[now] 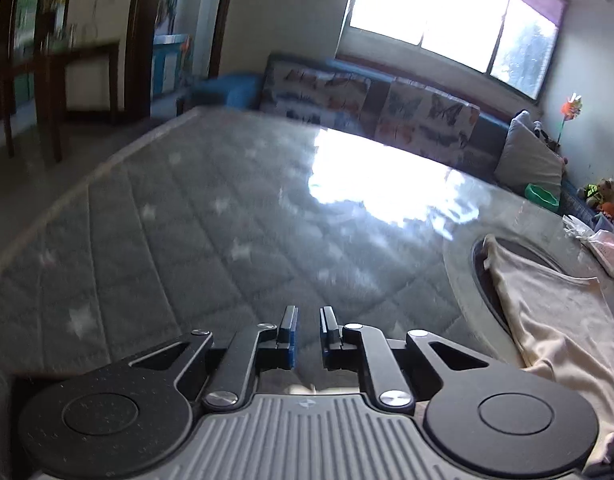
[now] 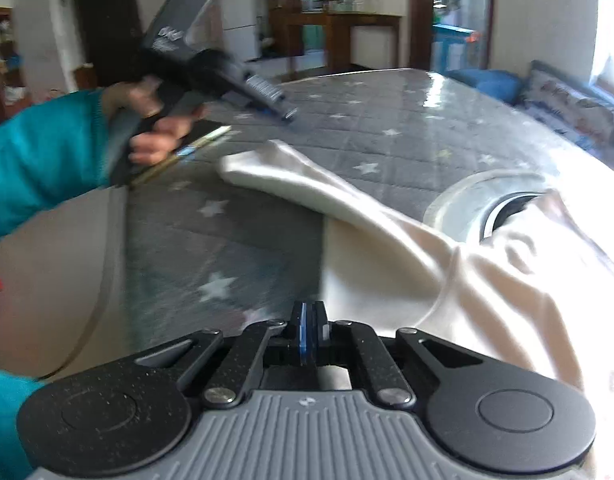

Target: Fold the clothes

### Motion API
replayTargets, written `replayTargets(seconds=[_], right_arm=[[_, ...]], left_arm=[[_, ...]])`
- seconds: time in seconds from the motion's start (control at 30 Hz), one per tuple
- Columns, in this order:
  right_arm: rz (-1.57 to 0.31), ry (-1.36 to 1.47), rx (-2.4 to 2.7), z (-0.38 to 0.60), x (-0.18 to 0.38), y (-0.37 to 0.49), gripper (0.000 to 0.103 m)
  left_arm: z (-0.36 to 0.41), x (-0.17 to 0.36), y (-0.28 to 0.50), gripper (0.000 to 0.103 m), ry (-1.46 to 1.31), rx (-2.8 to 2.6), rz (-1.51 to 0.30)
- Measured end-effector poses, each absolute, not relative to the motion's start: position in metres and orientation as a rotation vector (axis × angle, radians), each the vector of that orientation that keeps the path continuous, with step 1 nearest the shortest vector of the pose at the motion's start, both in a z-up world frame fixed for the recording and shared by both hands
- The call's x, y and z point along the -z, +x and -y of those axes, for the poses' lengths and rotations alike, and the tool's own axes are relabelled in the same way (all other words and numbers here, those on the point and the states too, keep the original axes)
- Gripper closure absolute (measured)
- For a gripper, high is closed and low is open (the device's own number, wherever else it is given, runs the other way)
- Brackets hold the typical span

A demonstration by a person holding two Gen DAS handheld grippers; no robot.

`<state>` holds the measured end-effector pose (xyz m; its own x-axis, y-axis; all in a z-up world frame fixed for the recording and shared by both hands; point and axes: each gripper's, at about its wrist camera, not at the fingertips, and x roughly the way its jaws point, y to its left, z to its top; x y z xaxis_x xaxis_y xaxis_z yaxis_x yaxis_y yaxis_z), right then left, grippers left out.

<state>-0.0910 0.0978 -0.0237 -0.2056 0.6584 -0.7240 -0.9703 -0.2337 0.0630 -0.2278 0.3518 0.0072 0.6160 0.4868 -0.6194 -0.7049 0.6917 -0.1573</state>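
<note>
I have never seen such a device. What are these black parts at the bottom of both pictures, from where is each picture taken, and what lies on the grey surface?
Each picture comes from a camera mounted on a hand-held gripper, looking forward along its two fingers. The black parts are the gripper itself.

The left camera shows the left gripper, jaws apart and empty, above a grey quilted surface with white stars.

The right camera shows the right gripper, its jaws together; whether they pinch cloth cannot be told. A cream garment lies on the surface, partly over a round opening. In this view a person's hand in a teal sleeve holds the left gripper, raised above the surface.
</note>
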Motion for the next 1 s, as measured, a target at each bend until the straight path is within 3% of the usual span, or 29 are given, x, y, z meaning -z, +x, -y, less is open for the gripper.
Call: replayTargets(seconds=[0.07,0.1,0.13,0.2,0.23,0.4,0.5,0.83,0.93,1.0], right_arm=[[-0.615,-0.721,-1.771,-0.090,0.022,-0.093,0.101],[-0.608,-0.737,-1.783,-0.087,0.021,-0.095,0.101],[-0.597,-0.731,-1.785,-0.084,0.020,-0.095,0.101],[-0.573,-0.710,-1.771,-0.083,0.018,-0.098,0.099],[-0.568,-0.694,-1.759,-0.084,0.017,-0.098,0.097],[-0.556,-0.657,-1.699,-0.094,0.022,-0.098,0.080],[-0.543,-0.674,-1.653,-0.104,0.026,-0.099,0.079],[-0.540,-0.693,-1.603,-0.119,0.033,-0.101,0.080],[-0.552,-0.698,-1.628,-0.119,0.031,-0.100,0.098],[-0.600,-0.679,-1.671,-0.117,0.029,-0.097,0.101]], left_arm=[[-0.352,-0.009,-0.229,0.088,-0.408,-0.698,-0.591],[-0.352,-0.008,-0.229,0.081,-0.411,-0.690,-0.600],[-0.349,-0.006,-0.230,0.064,-0.405,-0.685,-0.614],[-0.341,0.001,-0.231,0.046,-0.378,-0.694,-0.646],[-0.338,0.004,-0.231,0.044,-0.370,-0.699,-0.664],[-0.335,0.016,-0.230,0.046,-0.382,-0.710,-0.704],[-0.337,0.010,-0.216,0.082,-0.312,-0.709,-0.699],[-0.342,-0.013,-0.168,0.086,-0.077,-0.702,-0.679],[-0.345,-0.015,-0.158,0.084,-0.032,-0.705,-0.681],[-0.348,-0.009,-0.160,0.084,-0.041,-0.717,-0.698]])
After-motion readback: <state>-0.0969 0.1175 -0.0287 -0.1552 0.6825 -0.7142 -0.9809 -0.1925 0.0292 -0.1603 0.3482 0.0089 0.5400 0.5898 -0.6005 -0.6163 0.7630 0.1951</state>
